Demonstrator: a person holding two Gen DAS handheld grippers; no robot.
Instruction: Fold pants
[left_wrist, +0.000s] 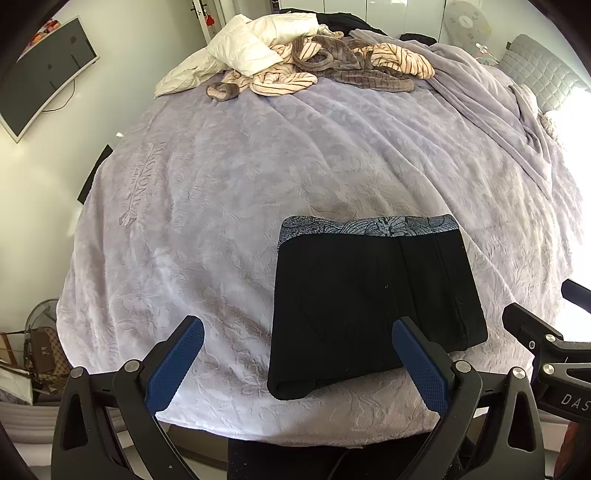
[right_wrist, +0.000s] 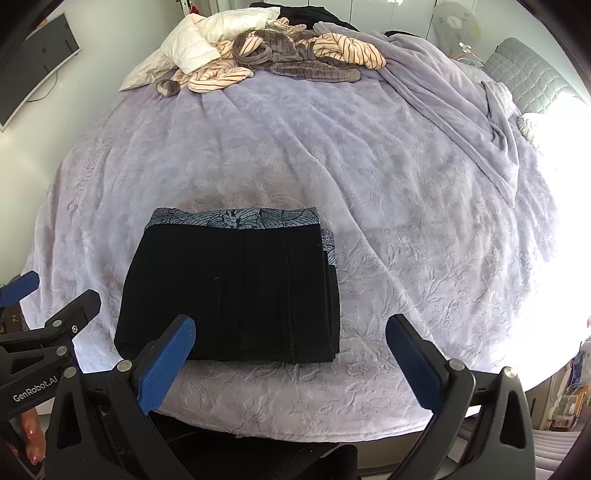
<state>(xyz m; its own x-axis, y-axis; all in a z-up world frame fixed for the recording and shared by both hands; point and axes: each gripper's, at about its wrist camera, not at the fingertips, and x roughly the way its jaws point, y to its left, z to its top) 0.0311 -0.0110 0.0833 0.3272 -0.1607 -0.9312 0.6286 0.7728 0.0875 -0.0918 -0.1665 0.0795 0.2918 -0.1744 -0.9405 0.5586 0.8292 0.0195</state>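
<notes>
The black pants (left_wrist: 369, 299) lie folded into a compact rectangle near the front edge of the bed, with a blue-grey patterned waistband along the far side; they also show in the right wrist view (right_wrist: 229, 291). My left gripper (left_wrist: 299, 332) is open and empty, hovering above the bed's front edge with its right finger over the pants' near edge. My right gripper (right_wrist: 290, 330) is open and empty, hovering just in front of the pants, its left finger over their near edge. Each gripper shows at the edge of the other's view.
The bed is covered by a lilac plush blanket (left_wrist: 221, 184). A pile of striped clothes (left_wrist: 332, 62) and a white puffy jacket (left_wrist: 243, 44) lies at the far end. A wall TV (left_wrist: 40, 74) is at the left, a grey headboard (left_wrist: 539, 70) at the right.
</notes>
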